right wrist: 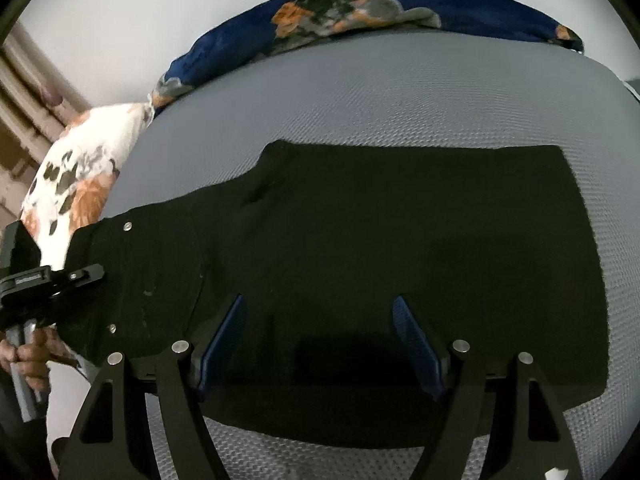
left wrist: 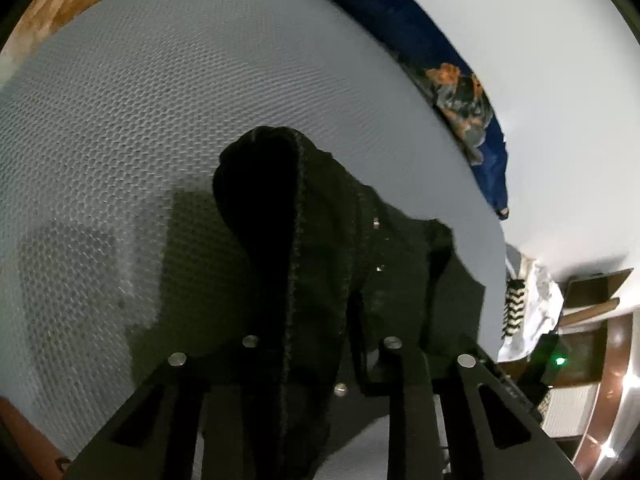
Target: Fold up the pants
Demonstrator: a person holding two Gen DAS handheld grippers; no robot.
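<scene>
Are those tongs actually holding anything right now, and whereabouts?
The left tongs grip the black pants at the waist end. The right tongs are open above them, holding nothing.

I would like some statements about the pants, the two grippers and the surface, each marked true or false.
1. The pants are black. True.
2. The right gripper is shut on the pants. False: its jaws stand apart over the cloth.
3. The left gripper has pants fabric between its fingers. True.
4. The pants lie on a wooden floor. False: they lie on a grey textured mattress.
5. A dark blue flowered pillow lies behind the mattress. True.
</scene>
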